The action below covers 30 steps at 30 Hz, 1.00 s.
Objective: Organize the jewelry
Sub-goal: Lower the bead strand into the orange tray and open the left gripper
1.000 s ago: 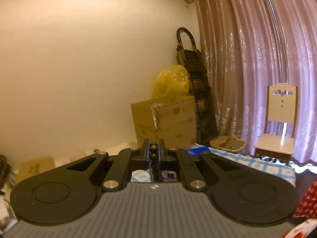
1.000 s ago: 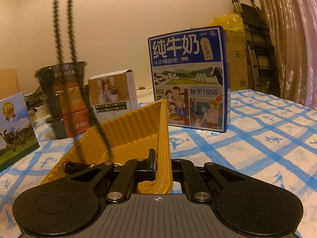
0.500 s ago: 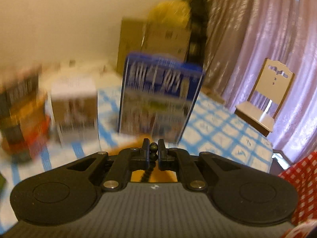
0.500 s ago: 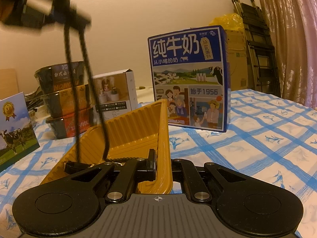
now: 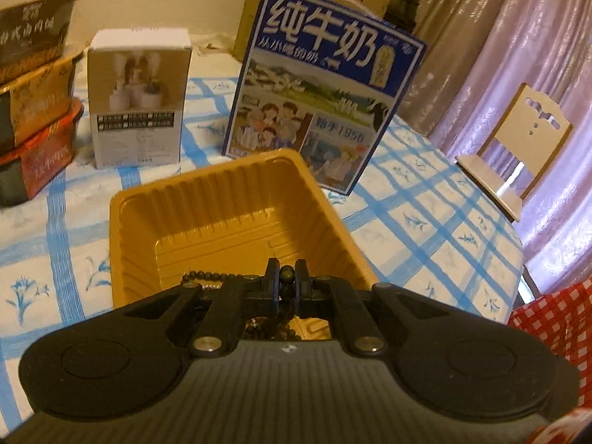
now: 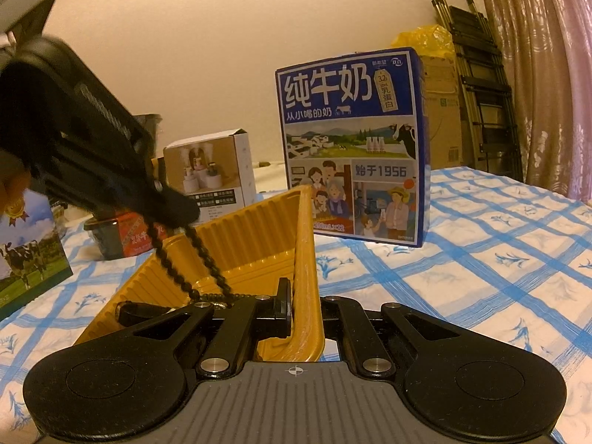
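**Bead strand partly in the tray, not yet let go**

Nearest the right camera, the right gripper (image 6: 299,310) has its fingers clamped on the near wall of the yellow tray (image 6: 259,233), holding it steady on the worktop (image 6: 481,259). Just beyond, the left gripper (image 5: 285,281) pinches one bead of the dark bead strand (image 6: 207,266) between fingers drawn almost together. The strand's lower loops already lie on the tray floor, while two lengths hang from the left gripper down into it. A dark ring-like item sits in the tray's near corner; what it is cannot be told. Judging by this, the placing is nearly done: releasing the strand remains. Farther back stand a white box (image 5: 138,100) and a blue milk carton (image 6: 351,144).
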{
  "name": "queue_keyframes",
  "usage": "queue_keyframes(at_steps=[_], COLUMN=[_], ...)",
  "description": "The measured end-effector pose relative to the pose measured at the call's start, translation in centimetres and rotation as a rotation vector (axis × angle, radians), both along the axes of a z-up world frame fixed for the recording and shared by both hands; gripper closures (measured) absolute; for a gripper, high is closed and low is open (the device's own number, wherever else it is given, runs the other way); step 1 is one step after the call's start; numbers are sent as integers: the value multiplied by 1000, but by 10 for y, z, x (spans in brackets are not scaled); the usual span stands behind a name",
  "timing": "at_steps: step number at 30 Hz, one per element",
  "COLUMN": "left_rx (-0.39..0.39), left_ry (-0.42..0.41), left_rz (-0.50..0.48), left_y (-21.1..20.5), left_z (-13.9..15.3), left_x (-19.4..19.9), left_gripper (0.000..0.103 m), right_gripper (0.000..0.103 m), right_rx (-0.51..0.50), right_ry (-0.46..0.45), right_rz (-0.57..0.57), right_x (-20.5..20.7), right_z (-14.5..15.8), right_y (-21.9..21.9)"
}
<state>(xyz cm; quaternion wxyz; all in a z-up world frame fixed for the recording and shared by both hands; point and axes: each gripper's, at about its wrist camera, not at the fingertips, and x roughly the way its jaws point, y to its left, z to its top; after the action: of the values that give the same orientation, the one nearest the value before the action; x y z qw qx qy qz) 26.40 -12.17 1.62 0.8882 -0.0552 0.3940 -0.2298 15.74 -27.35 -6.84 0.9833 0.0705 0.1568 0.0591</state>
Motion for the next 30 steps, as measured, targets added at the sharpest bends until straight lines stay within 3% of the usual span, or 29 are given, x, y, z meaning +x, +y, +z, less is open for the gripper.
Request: queue_keyframes(at_steps=[7,14,19,23,30], left_rx=[49,62,99,142,193], left_ry=[13,30,-17,-63,-78], left_rz=[17,46,73,102,186], left_y=[0,16,32,50,88], left_z=[-18,-30,-27,-24,-21], left_x=[0,-9,-26,-40,-58], left_gripper=[95,83,72,70,68], right_gripper=[97,97,97,97,98], right_rx=[1,2,11,-4,79], right_ry=[0,1,8,30,51], right_rz=[0,-1,-9,-31,-49], right_x=[0,0,1,6,24], right_z=[0,0,-2,-5,-8], right_y=[0,-1,-1,3,15])
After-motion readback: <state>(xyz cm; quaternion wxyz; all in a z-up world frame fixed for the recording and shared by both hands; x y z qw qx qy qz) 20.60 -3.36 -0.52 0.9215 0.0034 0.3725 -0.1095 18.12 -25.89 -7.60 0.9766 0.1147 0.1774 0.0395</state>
